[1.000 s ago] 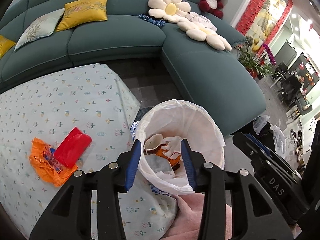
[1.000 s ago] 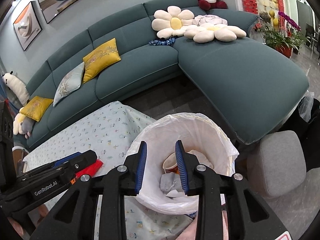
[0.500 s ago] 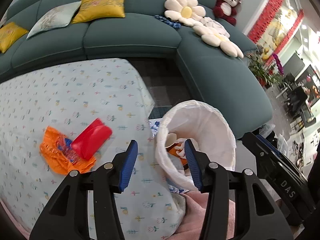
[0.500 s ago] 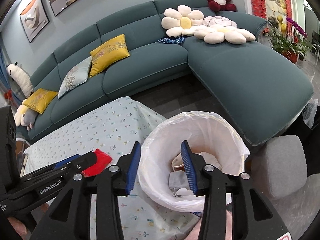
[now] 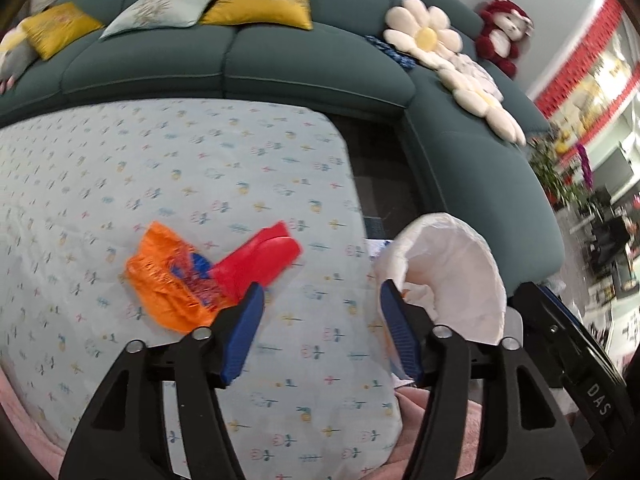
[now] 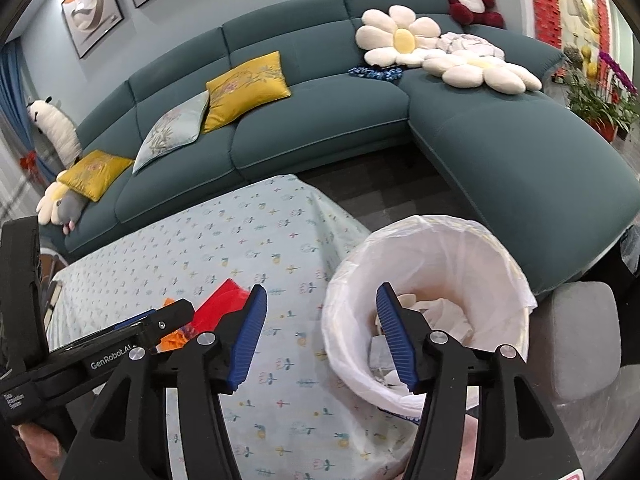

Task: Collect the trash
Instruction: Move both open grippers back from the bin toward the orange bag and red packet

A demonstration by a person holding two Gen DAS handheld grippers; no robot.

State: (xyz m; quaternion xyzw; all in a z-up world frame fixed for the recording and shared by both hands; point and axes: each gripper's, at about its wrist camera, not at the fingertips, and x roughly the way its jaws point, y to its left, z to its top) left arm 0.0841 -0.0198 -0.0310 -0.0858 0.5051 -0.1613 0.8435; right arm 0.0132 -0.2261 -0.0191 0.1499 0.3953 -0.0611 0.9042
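Two pieces of trash lie touching on the flower-print tablecloth: a crumpled orange wrapper and, at its 2 o'clock, a red packet overlapping its edge. The left gripper hangs above the cloth, jaws opening with nothing between them; the packet is at its 10 o'clock. The right gripper is also opening and empty. At its 3 o'clock stands the white-lined trash bin with crumpled paper inside.
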